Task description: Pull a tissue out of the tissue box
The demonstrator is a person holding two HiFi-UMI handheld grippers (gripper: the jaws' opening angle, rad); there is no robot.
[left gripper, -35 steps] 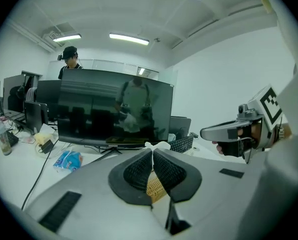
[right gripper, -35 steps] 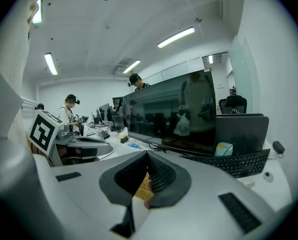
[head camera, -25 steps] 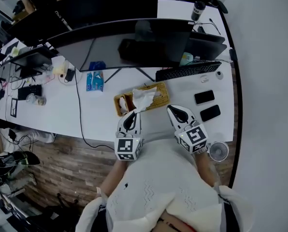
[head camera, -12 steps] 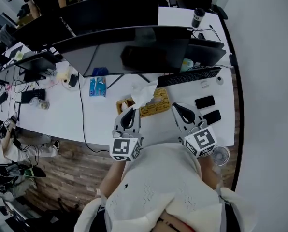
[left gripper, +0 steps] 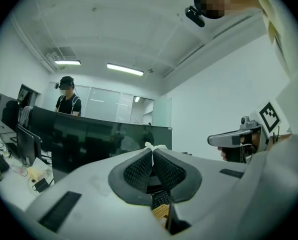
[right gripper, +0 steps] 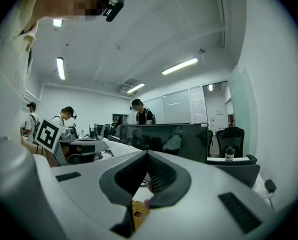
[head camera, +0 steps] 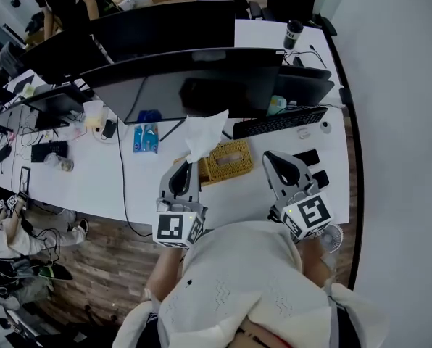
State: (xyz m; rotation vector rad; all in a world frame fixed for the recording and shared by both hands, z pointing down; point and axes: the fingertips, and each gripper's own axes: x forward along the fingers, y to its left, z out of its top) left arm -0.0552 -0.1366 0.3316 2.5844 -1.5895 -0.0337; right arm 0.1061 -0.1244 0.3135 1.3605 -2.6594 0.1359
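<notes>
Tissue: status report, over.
Left gripper shut on tissue. Right gripper shut, empty. Tissue looks clear of tissue box. Nothing in the way.

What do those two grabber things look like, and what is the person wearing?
The left gripper and right gripper look alike: pale grey shells that narrow to a beak, with dark ribbed pads inside. Each has a cube at the back, covered in black-and-white square markers. No cables show on them. The person wears a cream knitted top.
</notes>
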